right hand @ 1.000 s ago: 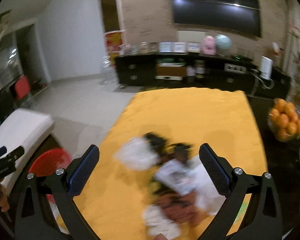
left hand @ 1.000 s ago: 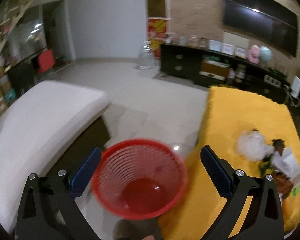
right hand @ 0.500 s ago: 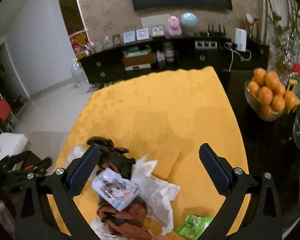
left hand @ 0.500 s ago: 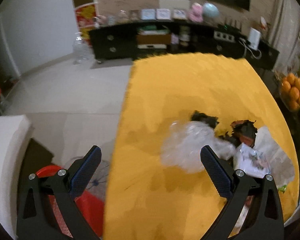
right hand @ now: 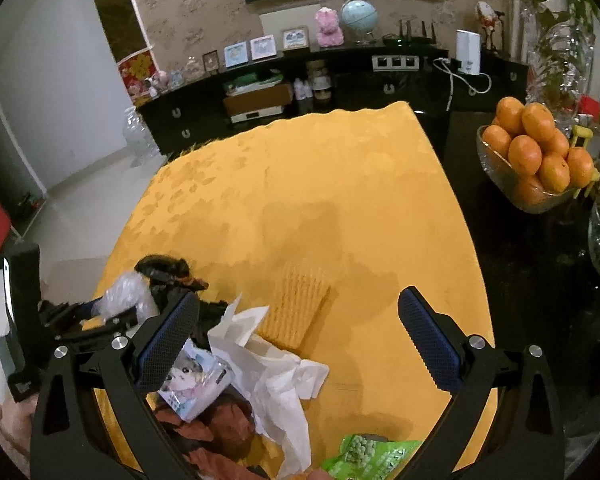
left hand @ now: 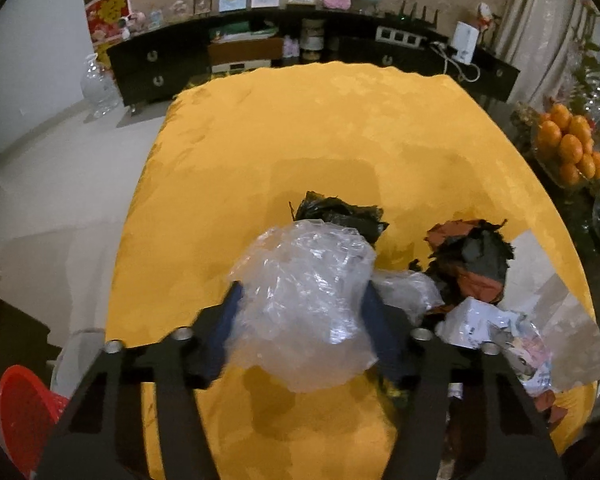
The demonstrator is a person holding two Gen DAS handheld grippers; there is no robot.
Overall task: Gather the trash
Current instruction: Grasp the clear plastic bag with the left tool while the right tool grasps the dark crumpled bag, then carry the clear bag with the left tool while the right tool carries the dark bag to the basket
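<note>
Left wrist – left tool [left hand: 300, 312] pinching clear plastic wrap [left hand: 304, 296], red basket [left hand: 24, 404] contents unseen, right tool [right hand: 298, 336] wide.

Crumpled clear plastic bag [left hand: 304, 300] hides left jaws' inner faces. Red mesh plastic basket [left hand: 18, 416] cut off by frame edge and gripper body. Green snack packet [right hand: 370, 458] at desk's near edge cut off by bottom edge; print unreadable.

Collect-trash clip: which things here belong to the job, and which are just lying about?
Job:
- crumpled clear plastic bag, between the left tongs
- white crumpled tissue paper
- green snack packet
- small white cartoon-printed packet
- red mesh plastic bin

Lying about:
- glass bowl of oranges
- pink plush toy
- pale blue globe
</note>
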